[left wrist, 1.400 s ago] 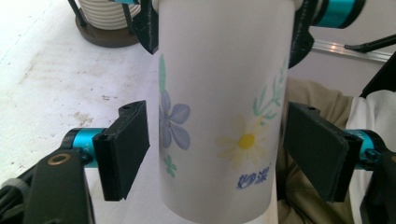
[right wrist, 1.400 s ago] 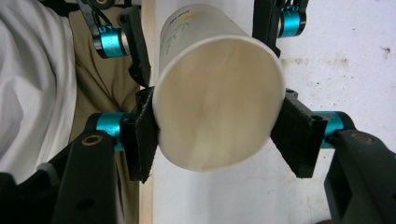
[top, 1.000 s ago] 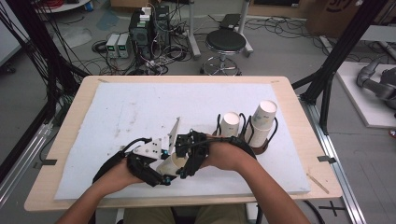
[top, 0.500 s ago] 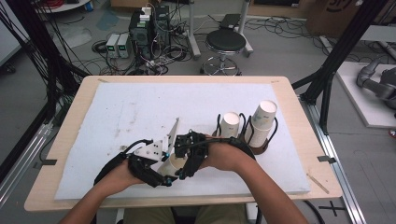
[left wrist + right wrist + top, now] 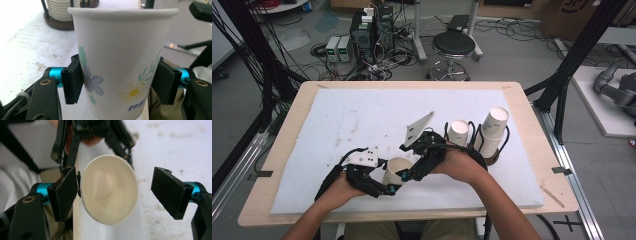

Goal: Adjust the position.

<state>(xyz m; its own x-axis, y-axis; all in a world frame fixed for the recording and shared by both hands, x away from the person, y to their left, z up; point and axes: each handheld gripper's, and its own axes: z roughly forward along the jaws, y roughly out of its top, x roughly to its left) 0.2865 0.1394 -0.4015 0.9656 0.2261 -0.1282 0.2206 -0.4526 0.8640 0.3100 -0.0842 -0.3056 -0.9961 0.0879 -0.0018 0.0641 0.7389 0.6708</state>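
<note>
Both forearms come in from the near edge, hands low and close together over the front of the worktop (image 5: 337, 120). Left gripper (image 5: 382, 187) points right — its fingers (image 5: 72, 80) are clamped on the flowered paper cup (image 5: 396, 171), one pad pressing each side of the cup's lower half. Right gripper (image 5: 409, 172) angles left toward the cup's mouth; its jaws have just been opening and now stand wide, released, the left finger (image 5: 63, 193) just beside the rim, the other well apart. Cup sits near the front edge, centre-left. Two cup stacks in a rack (image 5: 489, 155) stand right of the hands. Wide free surface on the white mat to the left and behind.
</note>
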